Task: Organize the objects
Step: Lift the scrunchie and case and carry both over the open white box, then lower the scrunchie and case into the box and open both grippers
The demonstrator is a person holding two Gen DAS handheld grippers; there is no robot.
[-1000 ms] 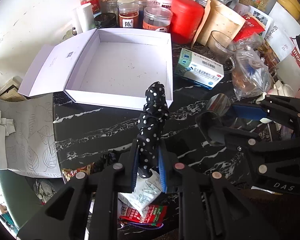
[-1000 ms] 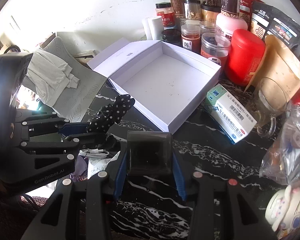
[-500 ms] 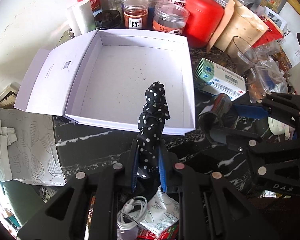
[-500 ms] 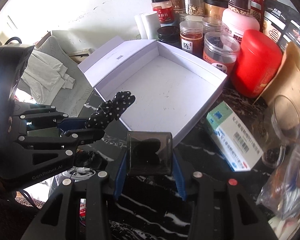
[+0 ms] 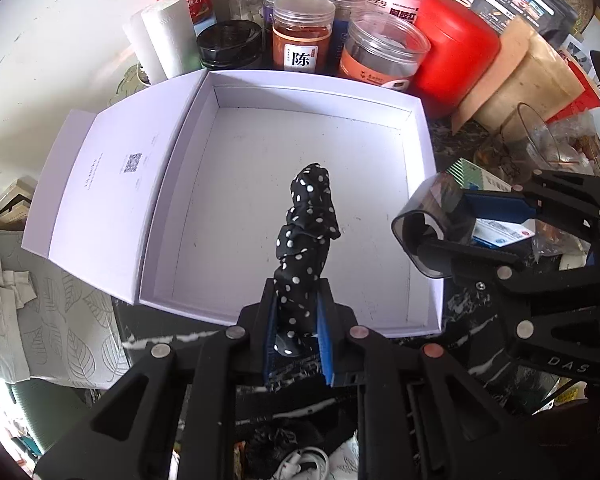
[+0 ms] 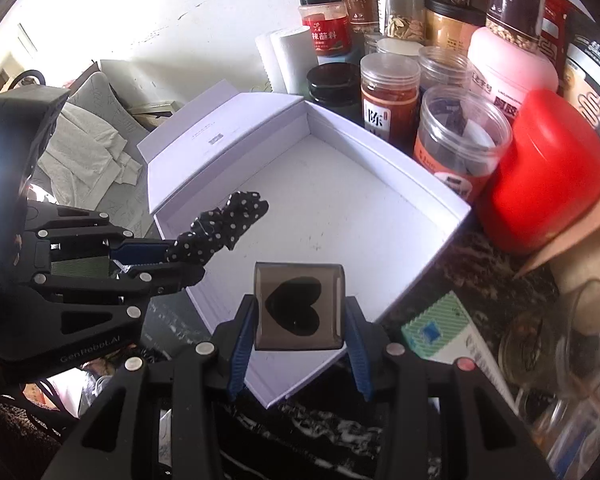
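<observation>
My left gripper (image 5: 297, 312) is shut on a black scrunchie with white dots (image 5: 306, 240), which sticks out over the near part of an open white box (image 5: 228, 168). My right gripper (image 6: 298, 326) is shut on a smoky translucent square case with a black heart (image 6: 298, 306), held above the box's near rim (image 6: 300, 376). In the left wrist view the case (image 5: 428, 224) hangs at the box's right wall. In the right wrist view the scrunchie (image 6: 220, 232) and left gripper (image 6: 172, 258) reach in from the left. The box floor is bare.
Jars (image 5: 302, 36), a red canister (image 5: 452, 68), a paper roll (image 5: 168, 36) and pouches crowd the box's far side. A medicine carton (image 6: 456, 340) and glass mug (image 6: 560, 344) lie right of it. The box lid (image 5: 104, 184) lies open leftward, beside grey cloth (image 5: 32, 312).
Both grippers have moved forward over the box with their loads. The scrunchie now hangs above the box floor and the heart case above its near right rim.
</observation>
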